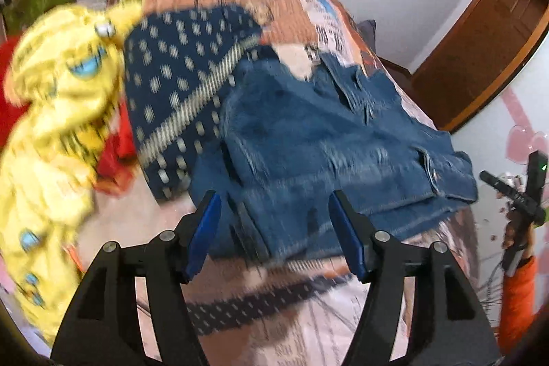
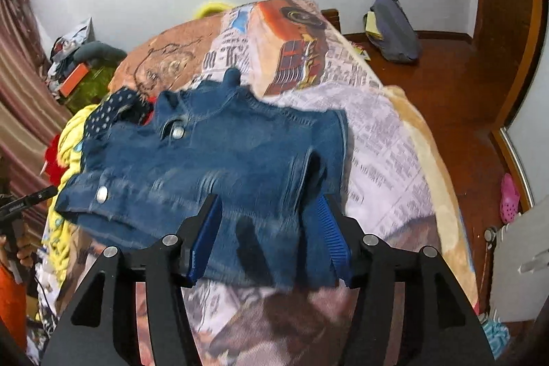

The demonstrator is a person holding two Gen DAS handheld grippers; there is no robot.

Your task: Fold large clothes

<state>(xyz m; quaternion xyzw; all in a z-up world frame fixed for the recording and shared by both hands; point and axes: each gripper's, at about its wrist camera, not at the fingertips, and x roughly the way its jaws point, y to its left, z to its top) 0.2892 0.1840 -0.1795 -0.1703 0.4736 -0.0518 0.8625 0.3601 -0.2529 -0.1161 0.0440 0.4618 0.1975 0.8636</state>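
Note:
A blue denim jacket (image 1: 326, 139) with metal snap buttons lies folded on the printed bedspread (image 1: 308, 314); it also shows in the right wrist view (image 2: 223, 160). My left gripper (image 1: 274, 228) is open, its blue pads (image 1: 206, 228) spread over the jacket's near edge, nothing held. My right gripper (image 2: 271, 235) is open too, its pads (image 2: 334, 235) on either side of the jacket's near hem, and the cloth hangs loose between them. The left view is motion-blurred.
A pile of clothes lies left of the jacket: a yellow garment (image 1: 58, 132), a navy dotted garment (image 1: 178, 81) and red cloth (image 1: 113, 146). The bedspread (image 2: 377, 132) drops to a wooden floor (image 2: 463, 91) on the right. A dark bag (image 2: 394, 30) lies on the floor.

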